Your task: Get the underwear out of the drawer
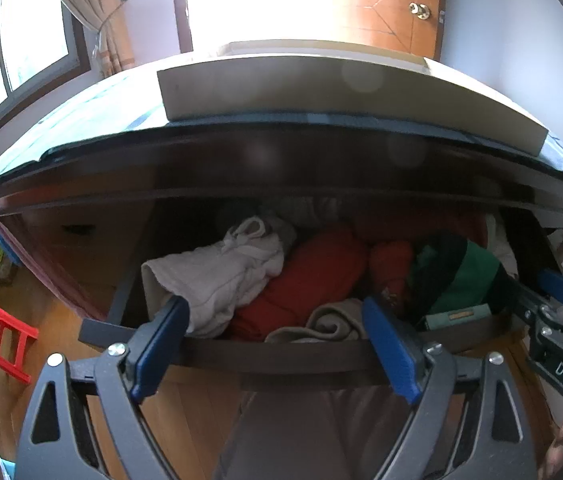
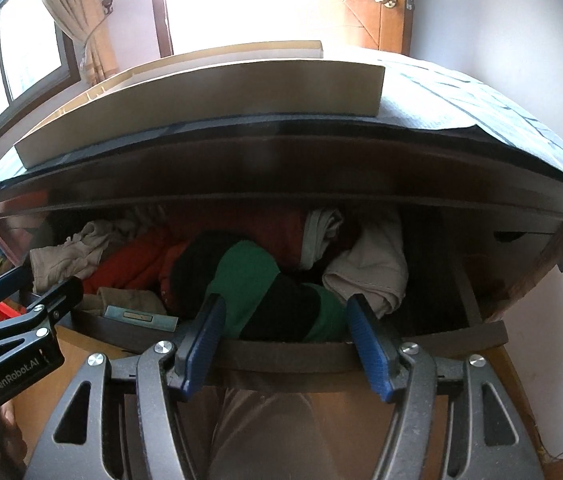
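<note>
The drawer (image 1: 281, 354) stands pulled out from under the dark cabinet top (image 1: 281, 148), so the opening step looks done; nothing has been lifted out, and the whole picking part of the task is left. A long pale box (image 1: 321, 92) lies on the cabinet top at 12 o'clock in the left wrist view.

Inside the drawer the clothes lie in a loose heap. The largest piece is a red garment (image 1: 321, 276) across the middle. At 3 o'clock from it lies a green-and-black striped garment (image 2: 265, 300), and at 9 o'clock a white knitted piece (image 1: 221, 276). A white folded piece (image 2: 373, 276) sits at 3 o'clock from the striped one, and a smaller grey-white bundle (image 2: 317, 240) lies behind it at 12 o'clock. Which of these is the underwear I cannot tell for sure; the white folded piece and the grey-white bundle seem the likeliest.

The left tool (image 1: 273, 340) hangs at the drawer's front edge, fingers spread, holding nothing. The right tool (image 2: 285, 338) is likewise spread and empty, framing the striped garment. Both are outside the heap, touching no cloth.
</note>
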A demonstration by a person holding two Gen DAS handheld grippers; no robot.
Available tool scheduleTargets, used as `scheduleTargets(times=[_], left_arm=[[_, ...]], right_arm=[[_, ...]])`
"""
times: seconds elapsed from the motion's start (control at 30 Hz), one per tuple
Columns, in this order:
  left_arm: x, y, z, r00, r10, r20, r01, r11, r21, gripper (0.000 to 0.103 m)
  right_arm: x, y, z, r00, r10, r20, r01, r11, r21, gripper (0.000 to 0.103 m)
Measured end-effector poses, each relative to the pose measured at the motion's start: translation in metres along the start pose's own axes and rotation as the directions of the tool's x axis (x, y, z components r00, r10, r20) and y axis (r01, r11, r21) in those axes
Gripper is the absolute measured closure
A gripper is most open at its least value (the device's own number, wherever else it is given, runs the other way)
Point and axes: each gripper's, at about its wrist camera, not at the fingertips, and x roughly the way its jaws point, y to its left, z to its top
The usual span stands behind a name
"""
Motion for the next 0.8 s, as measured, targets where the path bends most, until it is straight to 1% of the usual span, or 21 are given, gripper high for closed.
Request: scheduleTargets(times=[0.37,0.53,0.8], left_arm=[[-0.009,-0.002,-0.011,1.000,-0.007,-0.011,0.007,1.000,0.000,0.014],[-0.012,-0.002,-0.015,1.000,-0.011,-0.011,0.011,1.000,0.000,0.014],[-0.015,0.001,-0.014,1.000,-0.022,-0.022,0.022,1.000,0.001,0.014]], right_arm=[[-0.006,-0.004,-0.008,1.000,0.014,-0.015,-0.014,1.000,-0.005,0.037],[-0.005,-0.004,-0.006,0.999,0.020,-0.025,-0.021,1.000,-0.010,0.037],[-0.006,-0.007,-0.007,0.998,0.041,-0.045,-0.042,0.999,-0.017,0.037]])
